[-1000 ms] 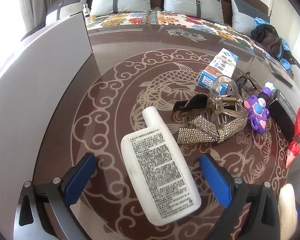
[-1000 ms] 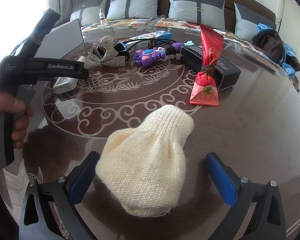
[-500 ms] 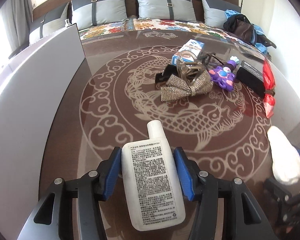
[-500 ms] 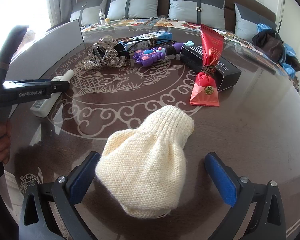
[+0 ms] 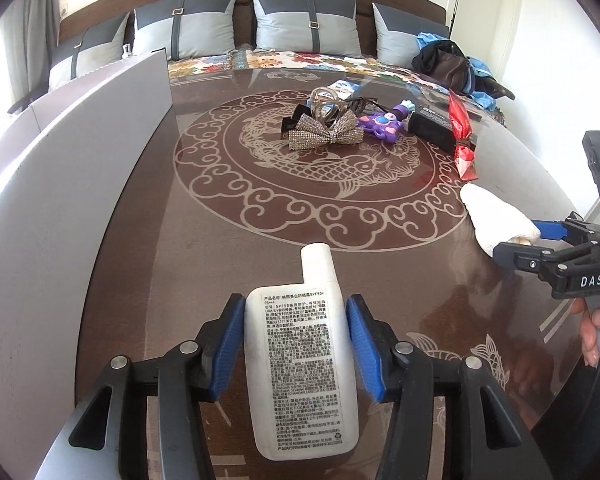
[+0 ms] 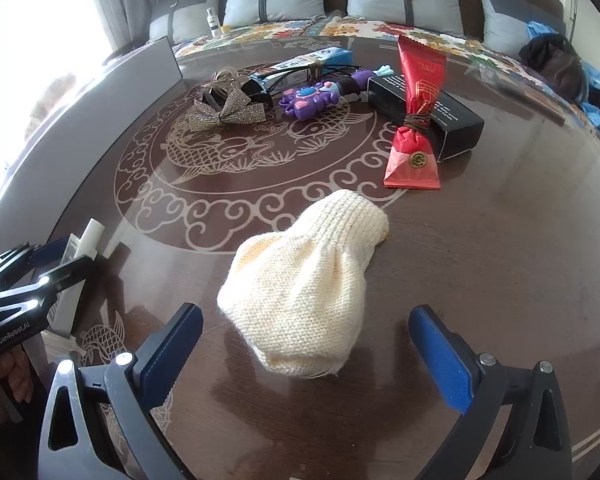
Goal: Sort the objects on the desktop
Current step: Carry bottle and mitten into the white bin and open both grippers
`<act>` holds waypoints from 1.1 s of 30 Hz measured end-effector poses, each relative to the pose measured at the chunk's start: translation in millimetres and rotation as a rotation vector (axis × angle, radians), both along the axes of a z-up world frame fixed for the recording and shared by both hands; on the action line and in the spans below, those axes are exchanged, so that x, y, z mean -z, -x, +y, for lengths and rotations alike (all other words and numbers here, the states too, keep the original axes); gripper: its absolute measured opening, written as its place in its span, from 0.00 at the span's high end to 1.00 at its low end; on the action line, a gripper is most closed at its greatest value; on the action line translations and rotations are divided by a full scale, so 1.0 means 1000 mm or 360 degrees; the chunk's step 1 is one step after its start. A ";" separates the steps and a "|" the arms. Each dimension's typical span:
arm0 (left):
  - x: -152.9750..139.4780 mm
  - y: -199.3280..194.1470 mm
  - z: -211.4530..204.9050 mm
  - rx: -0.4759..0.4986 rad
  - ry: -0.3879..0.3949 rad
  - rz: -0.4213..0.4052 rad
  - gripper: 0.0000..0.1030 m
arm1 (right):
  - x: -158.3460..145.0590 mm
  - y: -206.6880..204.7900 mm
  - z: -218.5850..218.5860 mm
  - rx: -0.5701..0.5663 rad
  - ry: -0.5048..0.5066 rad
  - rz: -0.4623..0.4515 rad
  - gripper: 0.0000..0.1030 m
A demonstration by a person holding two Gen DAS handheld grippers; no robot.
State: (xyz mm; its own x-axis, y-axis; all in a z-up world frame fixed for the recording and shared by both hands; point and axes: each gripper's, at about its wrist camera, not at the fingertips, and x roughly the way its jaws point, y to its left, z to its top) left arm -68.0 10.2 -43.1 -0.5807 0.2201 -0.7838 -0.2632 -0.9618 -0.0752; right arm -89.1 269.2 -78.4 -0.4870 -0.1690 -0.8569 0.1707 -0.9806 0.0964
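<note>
My left gripper [image 5: 296, 344] is shut on a white sunscreen bottle [image 5: 300, 364], both blue pads against its sides, near the table's front-left edge; the bottle also shows in the right wrist view [image 6: 74, 276]. My right gripper [image 6: 304, 360] is open around a cream knitted pouch [image 6: 304, 280] lying on the dark table [image 6: 480, 260], pads apart from it. The pouch also shows in the left wrist view [image 5: 496, 220]. Further back lie a rhinestone bow [image 5: 326, 134], a purple toy [image 5: 382, 126], a black box [image 6: 428, 108] and a red sachet [image 6: 416, 120].
A grey panel [image 5: 80, 152] stands along the table's left edge. A blue and white box [image 6: 304, 62], hair clips and glasses sit behind the bow. A bed with grey pillows [image 5: 304, 20] lies beyond the table.
My left gripper shut on the sunscreen bottle and drew back with it toward the table's front-left edge. My right gripper stayed open around the pouch.
</note>
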 end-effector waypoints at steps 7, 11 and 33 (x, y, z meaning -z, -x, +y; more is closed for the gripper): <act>-0.022 -0.011 -0.020 -0.0025 -0.0139 0.0094 0.51 | -0.009 0.007 -0.023 -0.0098 -0.0150 -0.0046 0.53; -0.050 -0.021 -0.038 -0.0071 -0.0272 0.0200 0.51 | -0.038 -0.008 -0.040 -0.0126 -0.0126 0.0067 0.54; -0.120 0.036 -0.281 -0.0538 -0.0203 -0.0056 0.51 | -0.137 0.013 -0.369 -0.0942 0.0166 0.0295 0.52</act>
